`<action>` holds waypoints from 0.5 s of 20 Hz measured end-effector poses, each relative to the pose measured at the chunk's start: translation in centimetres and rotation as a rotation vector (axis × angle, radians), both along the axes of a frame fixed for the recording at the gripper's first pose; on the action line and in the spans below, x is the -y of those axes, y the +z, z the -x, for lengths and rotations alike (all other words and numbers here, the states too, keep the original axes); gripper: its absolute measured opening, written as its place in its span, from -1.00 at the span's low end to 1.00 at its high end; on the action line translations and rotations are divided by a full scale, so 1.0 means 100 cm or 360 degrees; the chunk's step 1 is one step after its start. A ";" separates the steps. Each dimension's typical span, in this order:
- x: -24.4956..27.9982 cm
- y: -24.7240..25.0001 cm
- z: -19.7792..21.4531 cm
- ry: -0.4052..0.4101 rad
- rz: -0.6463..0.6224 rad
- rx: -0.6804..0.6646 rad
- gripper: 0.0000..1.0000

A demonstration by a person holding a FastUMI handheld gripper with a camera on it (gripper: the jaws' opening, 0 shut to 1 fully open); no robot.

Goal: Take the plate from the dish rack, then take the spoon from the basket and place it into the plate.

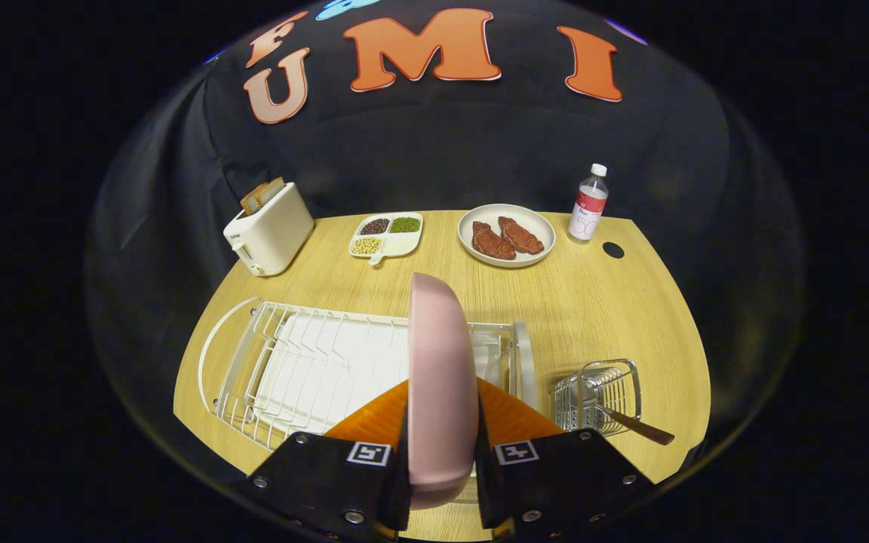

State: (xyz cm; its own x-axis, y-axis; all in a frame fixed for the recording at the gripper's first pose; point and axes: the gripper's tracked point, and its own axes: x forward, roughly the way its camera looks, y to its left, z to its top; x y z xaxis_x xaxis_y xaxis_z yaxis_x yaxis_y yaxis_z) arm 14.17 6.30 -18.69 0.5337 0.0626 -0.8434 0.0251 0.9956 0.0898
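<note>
Both fingers (404, 460) pinch the pink plate (440, 377) on edge, upright, its long axis running straight ahead above the dish rack (314, 366).

Even overhead light, sharp centre, strong fisheye warp & dim falloff at edges.

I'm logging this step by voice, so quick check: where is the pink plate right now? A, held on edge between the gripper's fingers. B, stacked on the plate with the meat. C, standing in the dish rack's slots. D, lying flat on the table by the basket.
A: the pink plate stands on edge, clamped by the gripper, above the dish rack.
</note>
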 end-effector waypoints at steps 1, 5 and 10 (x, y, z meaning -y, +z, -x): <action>0.001 -0.001 -0.001 -0.0018 -0.0008 -0.0001 -0.29; 0.007 0.015 -0.006 -0.0091 -0.0077 0.0034 -0.30; 0.025 0.012 0.001 -0.0044 0.0142 0.0047 -0.47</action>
